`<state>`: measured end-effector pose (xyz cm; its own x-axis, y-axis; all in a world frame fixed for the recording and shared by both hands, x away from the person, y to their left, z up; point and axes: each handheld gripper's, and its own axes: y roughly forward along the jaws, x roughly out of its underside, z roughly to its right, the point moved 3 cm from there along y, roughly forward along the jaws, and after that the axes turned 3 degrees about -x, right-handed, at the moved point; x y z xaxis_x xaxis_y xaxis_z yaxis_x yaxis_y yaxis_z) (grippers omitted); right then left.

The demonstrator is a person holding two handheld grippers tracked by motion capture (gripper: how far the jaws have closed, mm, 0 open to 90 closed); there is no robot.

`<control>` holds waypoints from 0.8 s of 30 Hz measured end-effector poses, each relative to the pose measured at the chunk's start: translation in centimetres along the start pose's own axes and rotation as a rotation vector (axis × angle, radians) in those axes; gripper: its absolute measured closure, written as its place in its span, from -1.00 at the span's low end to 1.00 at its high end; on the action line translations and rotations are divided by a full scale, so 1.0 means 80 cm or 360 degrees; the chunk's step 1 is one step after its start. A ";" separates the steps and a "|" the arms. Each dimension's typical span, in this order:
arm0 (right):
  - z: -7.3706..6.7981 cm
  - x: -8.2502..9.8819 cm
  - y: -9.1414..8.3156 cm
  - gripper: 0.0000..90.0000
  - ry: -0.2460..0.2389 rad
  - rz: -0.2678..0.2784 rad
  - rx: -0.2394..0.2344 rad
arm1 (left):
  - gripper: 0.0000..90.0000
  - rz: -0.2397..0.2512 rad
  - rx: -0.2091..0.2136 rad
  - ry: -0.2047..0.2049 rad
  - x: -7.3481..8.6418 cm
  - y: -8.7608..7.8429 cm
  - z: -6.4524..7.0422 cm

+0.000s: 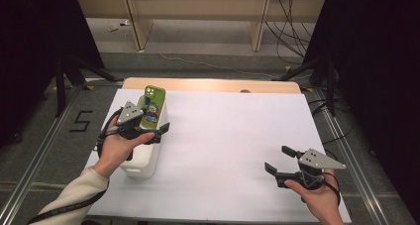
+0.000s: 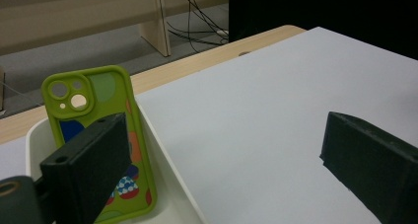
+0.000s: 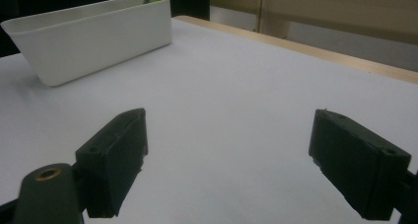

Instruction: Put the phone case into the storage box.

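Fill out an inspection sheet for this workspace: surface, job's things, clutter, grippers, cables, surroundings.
Surface: white sheet over a wooden table.
Job's things: green phone case stands leaning inside the white bin at the table's left.
Clutter: nothing seen.
Grippers: left gripper over the bin, jaws open, one beside the case; right gripper open above bare sheet.
Cables: black cables on the floor beyond the table.
Surroundings: wooden furniture legs, dark curtains at both sides.
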<state>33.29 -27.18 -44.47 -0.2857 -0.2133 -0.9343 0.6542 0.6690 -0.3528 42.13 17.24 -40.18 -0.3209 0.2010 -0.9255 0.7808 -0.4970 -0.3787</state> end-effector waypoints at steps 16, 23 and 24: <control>0.000 0.000 0.000 -0.64 -0.0001 0.0000 0.0001 | -0.89 0.0024 0.0033 0.0004 0.010 -0.015 0.010; 0.000 0.000 0.000 -0.64 0.0000 -0.0001 0.0002 | -0.89 0.0030 0.0053 0.0014 0.014 -0.021 0.017; 0.000 0.000 0.000 -0.64 0.0001 0.0000 0.0002 | -0.89 0.0032 0.0058 0.0021 0.015 -0.022 0.018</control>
<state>33.28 -27.20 -44.45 -0.2859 -0.2128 -0.9343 0.6552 0.6680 -0.3526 39.58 17.15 -40.60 -0.2983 0.2017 -0.9329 0.7669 -0.5312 -0.3601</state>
